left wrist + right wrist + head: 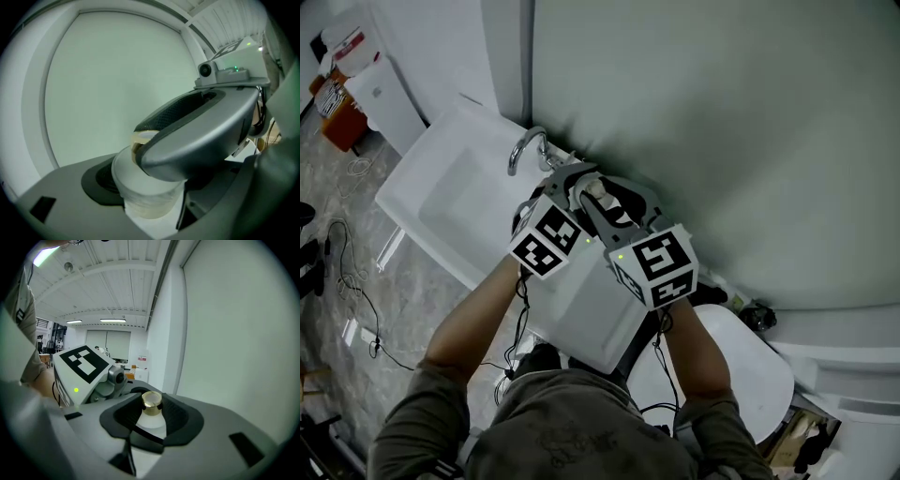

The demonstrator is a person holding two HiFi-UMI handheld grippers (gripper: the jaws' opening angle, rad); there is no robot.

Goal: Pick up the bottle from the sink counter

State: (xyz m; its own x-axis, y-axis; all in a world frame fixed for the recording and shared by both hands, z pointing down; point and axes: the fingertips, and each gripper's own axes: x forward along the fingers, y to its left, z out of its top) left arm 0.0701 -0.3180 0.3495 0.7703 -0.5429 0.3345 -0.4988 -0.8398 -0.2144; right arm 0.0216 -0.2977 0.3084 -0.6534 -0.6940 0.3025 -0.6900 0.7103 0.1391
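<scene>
Above the sink (431,202) and its worktop (581,323), close to the pale wall (722,112), you hold both grippers side by side with the bottle (151,423) shared between them. Your left forearm (473,319) and right forearm (694,356) reach forward and converge, so the two marker cubes sit just beside each other, and both grippers point toward the wall, tipped slightly downward.

The right gripper (151,414) has its jaws fairly wide and closed on the white bottle. The dark pads press its shoulders from either side, and the gold cap (152,400) stands up between them.

The left gripper (154,199) grips the same bottle lower down. Its pale body rests against the dark pad on one side, while the other side is hidden behind a jaw of the right gripper that crosses over the top. The curved tap (525,150) stands just left of the jaws.
</scene>
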